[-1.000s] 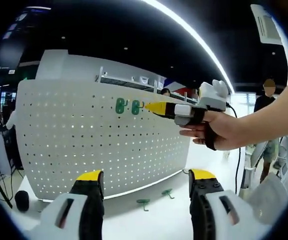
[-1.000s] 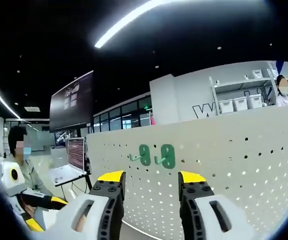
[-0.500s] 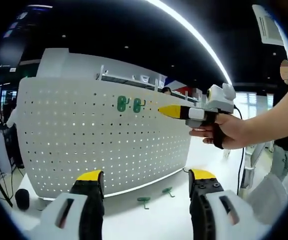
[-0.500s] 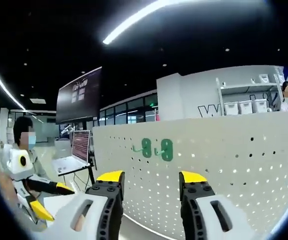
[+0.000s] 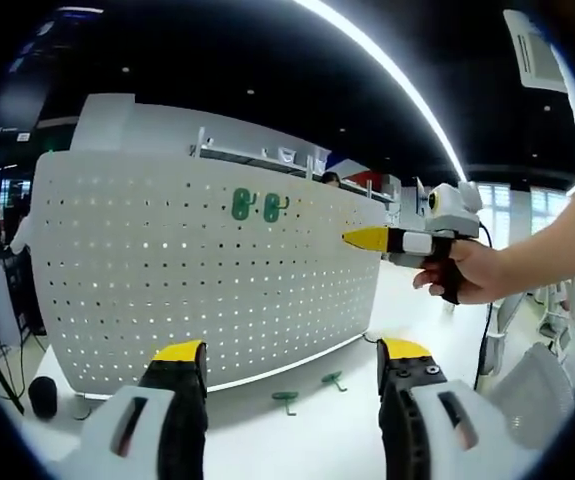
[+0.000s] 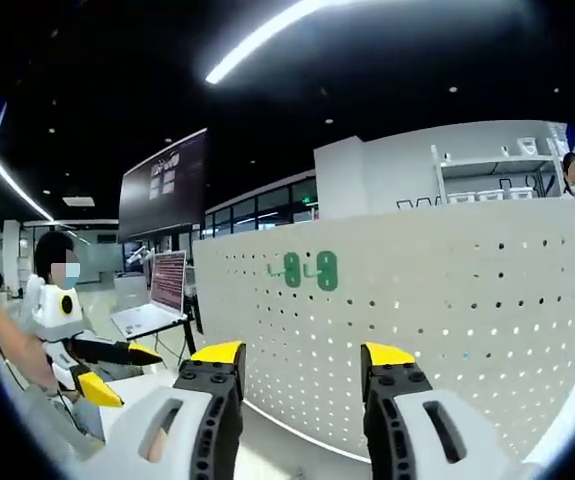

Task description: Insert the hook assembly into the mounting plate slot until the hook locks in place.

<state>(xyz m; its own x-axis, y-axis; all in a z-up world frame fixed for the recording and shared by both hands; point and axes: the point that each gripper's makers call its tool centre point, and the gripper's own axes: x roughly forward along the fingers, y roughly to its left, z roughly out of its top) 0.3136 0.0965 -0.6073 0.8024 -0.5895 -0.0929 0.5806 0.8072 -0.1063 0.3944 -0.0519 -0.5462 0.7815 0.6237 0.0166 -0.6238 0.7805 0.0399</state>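
Note:
A white perforated mounting plate (image 5: 167,290) stands upright on the table, and near its top edge hang two green hooks (image 5: 256,206) side by side. Two more green hooks (image 5: 286,401) lie loose on the table at the plate's foot. My left gripper (image 5: 292,355) is open and holds nothing, low in front of the plate. A hand holds my right gripper (image 5: 352,238) up to the right of the mounted hooks, clear of the plate. In the right gripper view the mounted hooks (image 6: 309,270) show on the plate (image 6: 447,300), my right gripper (image 6: 302,355) is open and holds nothing, and my left gripper (image 6: 124,372) shows at lower left.
The plate stands on a white table (image 5: 247,445). A small black round object (image 5: 42,400) sits by the plate's left end. A laptop (image 6: 157,300) stands on a stand behind the plate's left end. Shelving with boxes rises behind the plate.
The right gripper has drawn back from the mounted hooks, to the right in the left gripper view. In the right gripper view the hooks have shrunk. The left gripper has held still.

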